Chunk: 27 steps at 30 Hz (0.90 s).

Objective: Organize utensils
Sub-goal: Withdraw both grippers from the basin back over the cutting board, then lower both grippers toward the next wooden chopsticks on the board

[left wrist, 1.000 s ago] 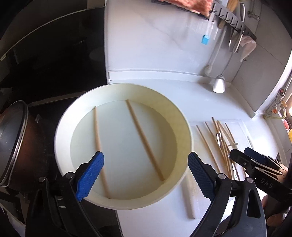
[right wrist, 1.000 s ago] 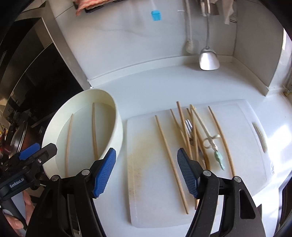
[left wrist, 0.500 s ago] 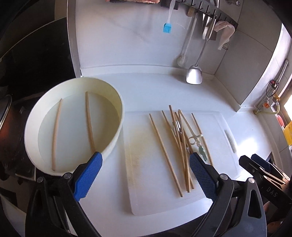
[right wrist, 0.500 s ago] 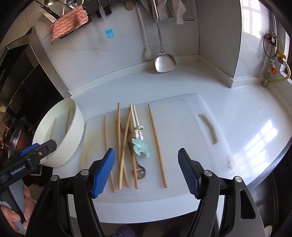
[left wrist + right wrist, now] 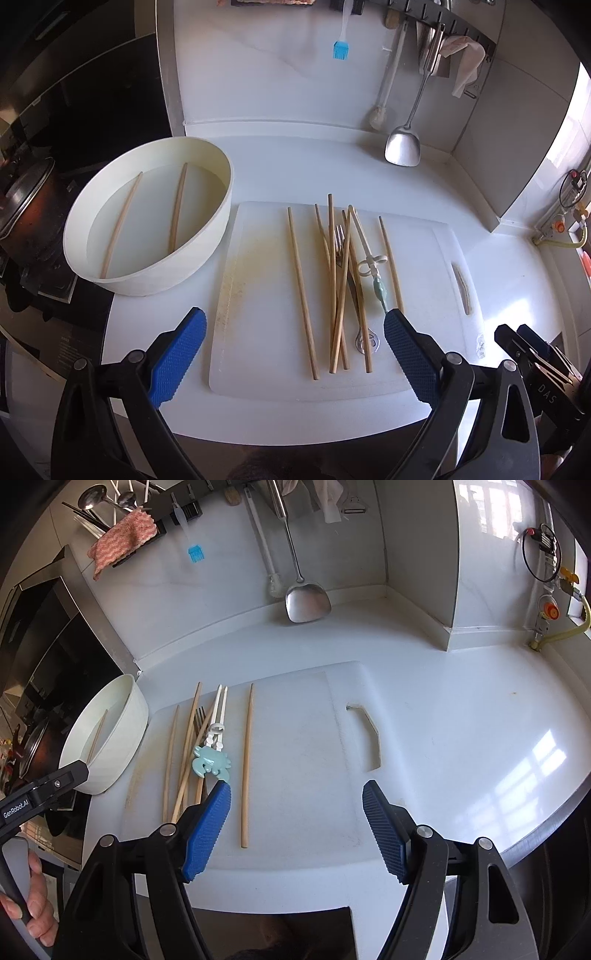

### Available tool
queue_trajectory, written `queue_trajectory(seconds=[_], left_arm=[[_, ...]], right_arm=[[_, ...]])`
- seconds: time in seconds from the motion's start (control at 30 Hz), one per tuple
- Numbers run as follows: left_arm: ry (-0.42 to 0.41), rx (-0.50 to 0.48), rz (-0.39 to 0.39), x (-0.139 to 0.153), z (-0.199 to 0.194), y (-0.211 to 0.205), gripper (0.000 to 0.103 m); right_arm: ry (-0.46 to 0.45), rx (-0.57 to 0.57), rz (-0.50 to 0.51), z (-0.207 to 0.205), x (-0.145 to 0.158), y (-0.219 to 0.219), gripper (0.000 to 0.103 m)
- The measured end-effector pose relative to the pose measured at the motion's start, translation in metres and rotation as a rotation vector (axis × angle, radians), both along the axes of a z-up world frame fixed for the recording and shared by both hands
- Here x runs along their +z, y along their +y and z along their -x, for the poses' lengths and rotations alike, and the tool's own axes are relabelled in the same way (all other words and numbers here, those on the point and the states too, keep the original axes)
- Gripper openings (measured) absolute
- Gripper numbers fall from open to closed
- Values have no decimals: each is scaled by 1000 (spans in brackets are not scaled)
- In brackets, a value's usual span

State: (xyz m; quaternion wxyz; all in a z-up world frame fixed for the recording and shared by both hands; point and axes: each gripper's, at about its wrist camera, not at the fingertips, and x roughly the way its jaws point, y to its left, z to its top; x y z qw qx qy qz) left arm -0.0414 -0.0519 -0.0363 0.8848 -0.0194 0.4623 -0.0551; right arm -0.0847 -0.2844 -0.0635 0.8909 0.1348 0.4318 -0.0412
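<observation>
Several wooden chopsticks (image 5: 334, 288) lie in a loose pile on a white cutting board (image 5: 258, 332), with a metal fork (image 5: 341, 240) and white training chopsticks with a teal crab top (image 5: 210, 762) among them. One chopstick (image 5: 246, 764) lies apart to the right of the pile. A white round bowl (image 5: 207, 240) left of the board holds two chopsticks (image 5: 177, 208). My left gripper (image 5: 295, 358) is open and empty above the board's near edge. My right gripper (image 5: 297, 830) is open and empty above the board's right half.
A black stove with a dark pot (image 5: 26, 206) lies left of the bowl. A metal spatula (image 5: 306, 602), a blue brush (image 5: 341, 50), a cloth (image 5: 122, 542) and other tools hang on the back wall. The white counter (image 5: 461, 720) extends right of the board.
Both grippers have pulled back and to the right, away from the bowl. The left view has swung from the bowl to the cutting board. Both stay open and empty.
</observation>
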Motion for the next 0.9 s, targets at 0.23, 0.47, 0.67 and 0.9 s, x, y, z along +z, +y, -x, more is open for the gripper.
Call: queue_trajectory(seconds=[0.23, 0.47, 0.67, 0.9], left_arm=[[-22, 4, -16, -16, -8, 10, 95], [-40, 7, -11, -42, -27, 17, 95], [-30, 10, 2, -63, -38, 6, 95], [-77, 71, 44, -84, -47, 0, 95]], right_arm=[[-5, -18, 52, -6, -9, 14, 71], [-3, -32, 97, -23, -22, 30, 71], [-19, -16, 76, -45, -40, 30, 71], [-46, 43, 85, -67, -66, 28, 71]])
